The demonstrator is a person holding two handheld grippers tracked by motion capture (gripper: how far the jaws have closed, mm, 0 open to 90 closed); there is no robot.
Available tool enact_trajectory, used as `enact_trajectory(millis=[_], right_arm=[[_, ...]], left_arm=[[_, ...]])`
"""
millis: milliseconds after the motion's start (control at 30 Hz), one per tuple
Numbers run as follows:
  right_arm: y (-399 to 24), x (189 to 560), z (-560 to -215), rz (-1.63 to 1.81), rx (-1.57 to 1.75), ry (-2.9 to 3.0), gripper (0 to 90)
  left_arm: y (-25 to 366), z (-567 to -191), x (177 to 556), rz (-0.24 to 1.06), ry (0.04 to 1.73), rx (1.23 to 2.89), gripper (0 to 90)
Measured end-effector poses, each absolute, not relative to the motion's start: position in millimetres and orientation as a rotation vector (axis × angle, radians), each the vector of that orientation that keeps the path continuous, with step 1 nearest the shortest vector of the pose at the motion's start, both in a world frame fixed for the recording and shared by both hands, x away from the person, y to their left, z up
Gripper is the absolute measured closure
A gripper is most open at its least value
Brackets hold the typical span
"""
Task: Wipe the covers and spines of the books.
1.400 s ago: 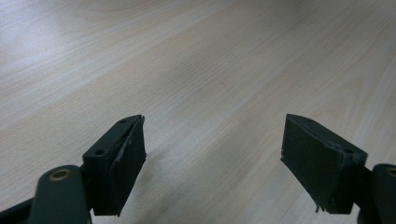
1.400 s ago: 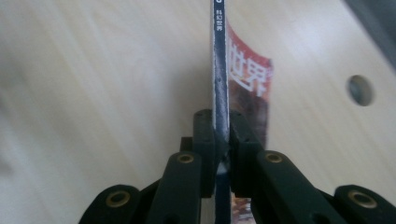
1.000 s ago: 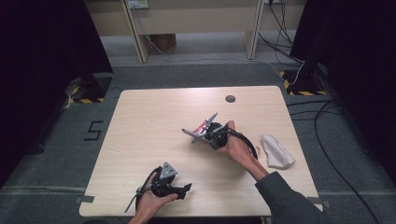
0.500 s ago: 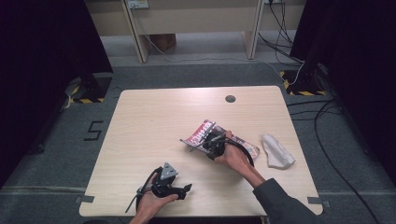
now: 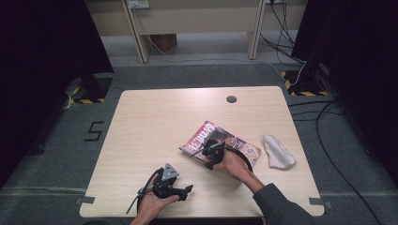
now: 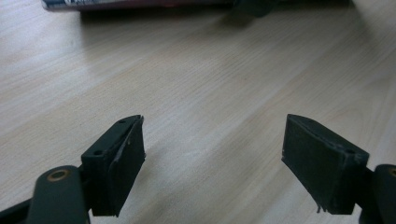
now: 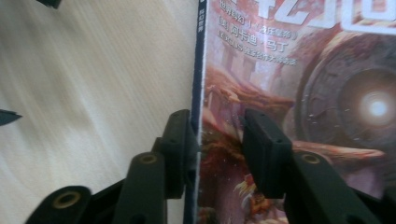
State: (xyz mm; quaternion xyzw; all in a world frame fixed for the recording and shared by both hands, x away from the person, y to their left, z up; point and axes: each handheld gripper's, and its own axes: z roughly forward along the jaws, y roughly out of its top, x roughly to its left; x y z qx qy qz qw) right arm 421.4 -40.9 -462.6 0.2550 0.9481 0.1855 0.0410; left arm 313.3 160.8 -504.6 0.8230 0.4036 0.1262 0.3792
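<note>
1. Both grippers come first: we see the right gripper (image 5: 202,149) low over the book (image 5: 234,143), and the left gripper (image 5: 187,189) near the front edge of the table (image 5: 155,117), well apart from the book.
2. Turning to the largest item, we note a pale wooden table with a small dark round hole (image 5: 231,99) near its far edge.
3. We find the book lying flat on the table, right of centre, cover up; the cover (image 7: 327,93) shows a reddish scene with a bright round shape and white lettering.
4. We see a crumpled white cloth (image 5: 278,152) just beside the book, on its right, apart from both grippers.
5. In the right gripper view, the right gripper (image 7: 219,135) straddles the book's spine edge (image 7: 198,70): one jaw stands outside the spine, close against it, the other over the cover. Its jaws have just been opening; a gap shows between the inner jaw and the spine, so they are parted and not pinching.
6. In the left gripper view, the left gripper (image 6: 212,149) has its jaws spread wide with bare wood between them; the book's edge (image 6: 140,3) lies far ahead.
</note>
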Motion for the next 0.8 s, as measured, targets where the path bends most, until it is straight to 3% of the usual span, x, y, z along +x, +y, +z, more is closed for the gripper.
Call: enact_trajectory(millis=[300,800], right_arm=[[-55,423,-468,0.735,0.853,2.924,49.8],[-130,458,-471,0.823,1.122,2.62,36.6]], left_arm=[[160,-504,313,0.328,1.03,2.094,20.5],[153,-504,325,0.361,1.028,2.077,21.3]])
